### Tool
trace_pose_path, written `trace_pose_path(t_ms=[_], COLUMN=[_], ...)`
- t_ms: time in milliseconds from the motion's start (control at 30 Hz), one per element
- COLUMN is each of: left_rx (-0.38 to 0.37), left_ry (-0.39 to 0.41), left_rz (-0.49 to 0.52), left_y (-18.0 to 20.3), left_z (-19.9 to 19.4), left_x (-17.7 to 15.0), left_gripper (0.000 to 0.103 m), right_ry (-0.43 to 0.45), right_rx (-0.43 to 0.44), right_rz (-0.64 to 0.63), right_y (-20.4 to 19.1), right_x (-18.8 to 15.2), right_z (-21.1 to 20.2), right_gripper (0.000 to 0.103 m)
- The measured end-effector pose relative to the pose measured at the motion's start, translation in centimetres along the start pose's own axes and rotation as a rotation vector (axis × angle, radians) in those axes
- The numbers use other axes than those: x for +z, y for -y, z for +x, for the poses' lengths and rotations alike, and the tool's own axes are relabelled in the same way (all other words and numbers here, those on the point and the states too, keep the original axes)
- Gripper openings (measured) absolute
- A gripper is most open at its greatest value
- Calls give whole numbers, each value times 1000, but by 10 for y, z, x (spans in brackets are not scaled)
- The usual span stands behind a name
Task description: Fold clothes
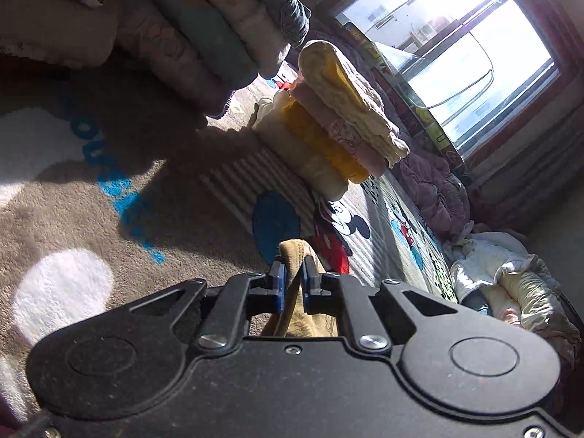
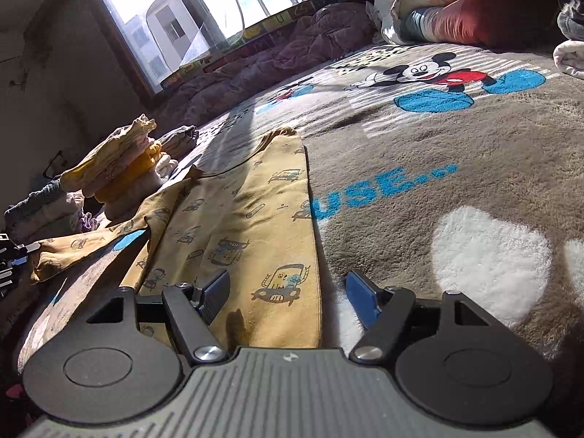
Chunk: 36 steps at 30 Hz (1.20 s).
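Note:
A yellow child's shirt with car prints (image 2: 241,219) lies flat on the Mickey Mouse blanket (image 2: 456,168), one sleeve (image 2: 87,244) stretched out to the left. My right gripper (image 2: 288,292) is open, low over the shirt's near hem, its left finger over the cloth and its right finger over the blanket. My left gripper (image 1: 294,281) is shut on a fold of the same yellow cloth (image 1: 295,255), which bunches between the blue pads. The left gripper's tip shows at the far left of the right wrist view (image 2: 11,255), at the sleeve's end.
Two stacks of folded clothes stand on the blanket (image 1: 328,138) (image 1: 204,29), also visible in the right wrist view (image 2: 120,160). A purple quilt (image 2: 255,62) lies under the window (image 2: 189,11). Loose clothes and bedding are heaped at the far corner (image 2: 438,3) (image 1: 511,277).

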<state>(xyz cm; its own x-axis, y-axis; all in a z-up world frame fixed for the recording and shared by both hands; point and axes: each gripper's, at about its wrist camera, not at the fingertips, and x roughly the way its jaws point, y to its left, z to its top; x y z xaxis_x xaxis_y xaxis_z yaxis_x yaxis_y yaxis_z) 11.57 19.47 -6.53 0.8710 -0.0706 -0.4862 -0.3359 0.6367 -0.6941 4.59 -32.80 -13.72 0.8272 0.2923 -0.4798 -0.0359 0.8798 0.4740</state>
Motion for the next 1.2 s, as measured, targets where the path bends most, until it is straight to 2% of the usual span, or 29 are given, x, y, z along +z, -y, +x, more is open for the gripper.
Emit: trace_pose_path(t_ms=[100, 200, 300, 367, 433, 533, 567, 633, 667, 700, 733, 800, 933, 1033, 1200], left_rx=[42, 75, 49, 26, 10, 19, 25, 41, 46, 50, 50, 39, 22, 17, 21], left_ry=[-20, -30, -70, -81, -85, -81, -76, -61, -53, -46, -38, -22, 30, 66, 118], left_rz=[-58, -54, -87, -99, -97, -55, -37, 3, 24, 39, 51, 75, 172, 221, 246], left_y=[-23, -34, -44, -48, -48, -42, -39, -34, -31, -29, -27, -24, -9, -2, -2], left_z=[11, 19, 29, 31, 30, 32, 33, 33, 33, 33, 33, 33, 35, 38, 46], left_x=[-1, -7, -10, -11, -11, -14, -15, -17, -17, -18, -18, -16, -12, -7, 8], left_gripper=[6, 6, 7, 13, 21, 24, 23, 16, 9, 7, 7, 6, 4, 3, 3], right_ry=[6, 16, 27, 59, 133, 229, 222, 155, 104, 52, 22, -34, -115, -121, -83], right_rx=[-5, -16, -36, -88, -146, -108, -64, 50, 88, 124, 144, 168, 179, 227, 266], right_rz=[-19, -38, -61, -105, -203, -365, -397, -431, -438, -443, -444, -436, -363, -361, -465], right_y=[-2, -4, -7, -16, -31, -61, -71, -93, -104, -115, -123, -139, -149, -155, -180], right_x=[-1, -2, -1, -1, 0, 2, 1, -7, -12, -18, -23, -32, -34, -40, -51], right_z=[1, 3, 5, 3, -6, -18, -17, -7, 1, 10, 16, 30, 49, 50, 44], right_gripper=[72, 73, 73, 70, 69, 69, 69, 66, 64, 59, 53, 52, 42, 34, 34])
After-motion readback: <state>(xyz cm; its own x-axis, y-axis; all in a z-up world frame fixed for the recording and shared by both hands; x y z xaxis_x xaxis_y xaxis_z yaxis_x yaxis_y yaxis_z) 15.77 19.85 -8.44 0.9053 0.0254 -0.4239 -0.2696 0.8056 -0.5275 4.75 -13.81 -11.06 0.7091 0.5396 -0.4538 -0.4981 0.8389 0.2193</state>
